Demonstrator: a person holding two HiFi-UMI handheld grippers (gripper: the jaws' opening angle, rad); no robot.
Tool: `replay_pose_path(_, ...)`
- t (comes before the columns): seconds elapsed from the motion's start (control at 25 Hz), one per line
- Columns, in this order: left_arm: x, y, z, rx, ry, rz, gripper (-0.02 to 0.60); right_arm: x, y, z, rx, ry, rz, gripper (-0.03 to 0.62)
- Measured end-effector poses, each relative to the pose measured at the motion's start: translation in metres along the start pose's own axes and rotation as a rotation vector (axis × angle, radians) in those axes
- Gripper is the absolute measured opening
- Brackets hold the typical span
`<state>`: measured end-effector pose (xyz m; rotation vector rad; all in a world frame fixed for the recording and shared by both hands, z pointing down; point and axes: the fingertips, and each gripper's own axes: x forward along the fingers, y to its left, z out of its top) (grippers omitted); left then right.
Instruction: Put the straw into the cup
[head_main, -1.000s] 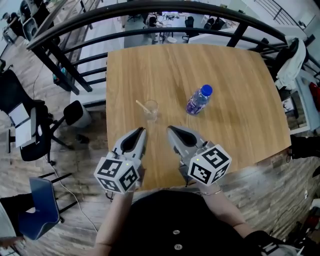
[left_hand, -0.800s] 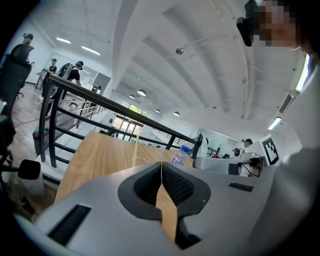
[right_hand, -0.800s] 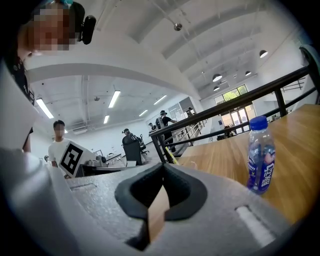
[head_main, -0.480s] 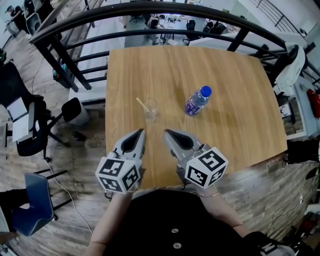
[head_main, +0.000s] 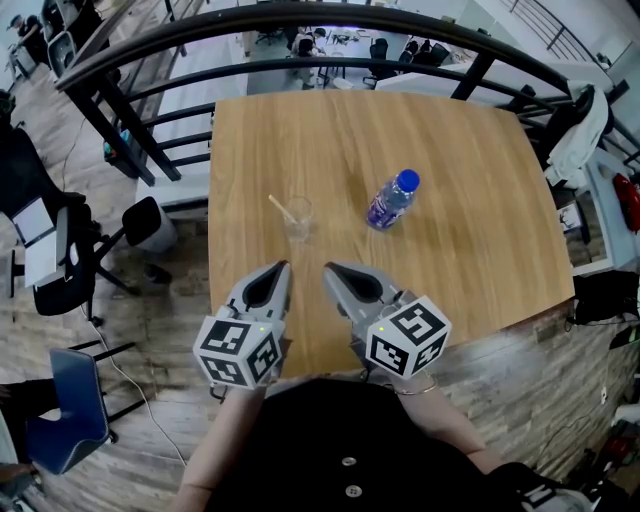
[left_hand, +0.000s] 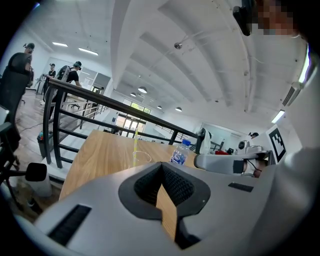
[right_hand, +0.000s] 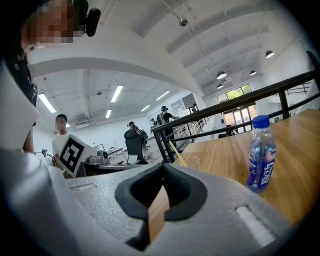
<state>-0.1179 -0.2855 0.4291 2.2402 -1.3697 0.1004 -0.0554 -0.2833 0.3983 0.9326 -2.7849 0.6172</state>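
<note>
On the tabletop (head_main: 460, 270), the straw (head_main: 281, 209) leaned inside the cup (head_main: 300, 221); nearer, the left gripper (head_main: 282, 266) and right gripper (head_main: 329, 269) had their jaws closed on nothing.

yellow straw (head_main: 279, 206), clear cup (head_main: 300, 224), blue-capped bottle (head_main: 390, 201)

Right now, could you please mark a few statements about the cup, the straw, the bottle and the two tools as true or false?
1. The straw stands in the cup. True.
2. The bottle lies on its side. False: it stands upright on the table, blue cap on top.
3. The left tool holds the straw. False: its jaws are shut on nothing, short of the cup.
4. In the head view, the bottle stands to the right of the cup. True.
5. The right tool is shut and empty. True.
</note>
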Motion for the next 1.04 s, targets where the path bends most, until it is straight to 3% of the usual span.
replay_pose_path(1.04,-0.002,0.004,-0.009,-0.019,0.033,-0.008,0.017,0.007,0.0,-0.014,0.007,0.039,-0.009,-0.003)
